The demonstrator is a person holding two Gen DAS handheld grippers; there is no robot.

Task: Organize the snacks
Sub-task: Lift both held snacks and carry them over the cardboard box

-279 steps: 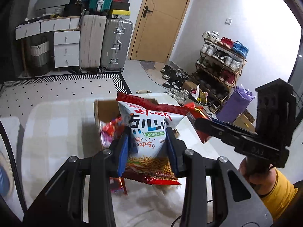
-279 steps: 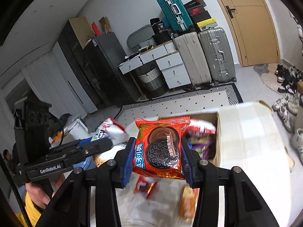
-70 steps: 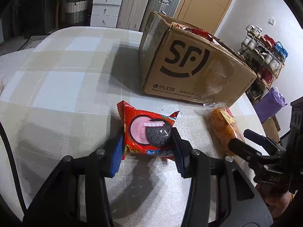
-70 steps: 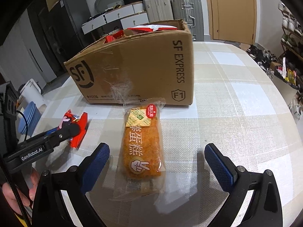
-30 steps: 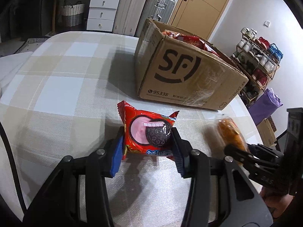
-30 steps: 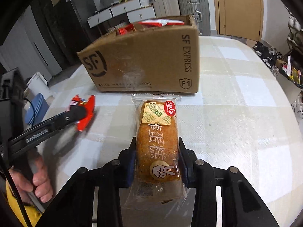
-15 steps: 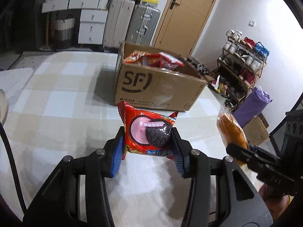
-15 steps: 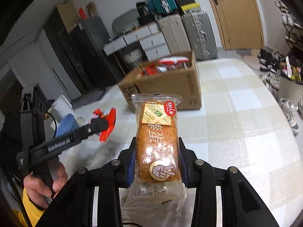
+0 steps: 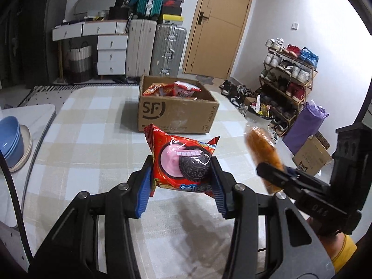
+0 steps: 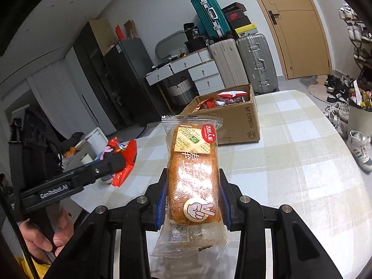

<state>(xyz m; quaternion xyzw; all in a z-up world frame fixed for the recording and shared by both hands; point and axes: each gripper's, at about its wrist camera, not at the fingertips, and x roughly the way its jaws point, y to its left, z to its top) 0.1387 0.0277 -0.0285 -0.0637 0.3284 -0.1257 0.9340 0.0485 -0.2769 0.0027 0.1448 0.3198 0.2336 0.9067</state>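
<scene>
My left gripper is shut on a red Oreo cookie packet and holds it well above the checked table. My right gripper is shut on a clear-wrapped orange egg cake, also raised in the air. The cake also shows in the left wrist view, and the Oreo packet in the right wrist view. The brown SF Express cardboard box stands open farther along the table with red snack bags inside; it also shows in the right wrist view.
The checked tablecloth covers the table. Blue bowls stand on a side surface at the left. Suitcases, white drawers, a shoe rack and a wooden door line the room behind.
Both grippers have risen higher with their snacks held. The box now looks smaller and farther below, and more of the room shows.
</scene>
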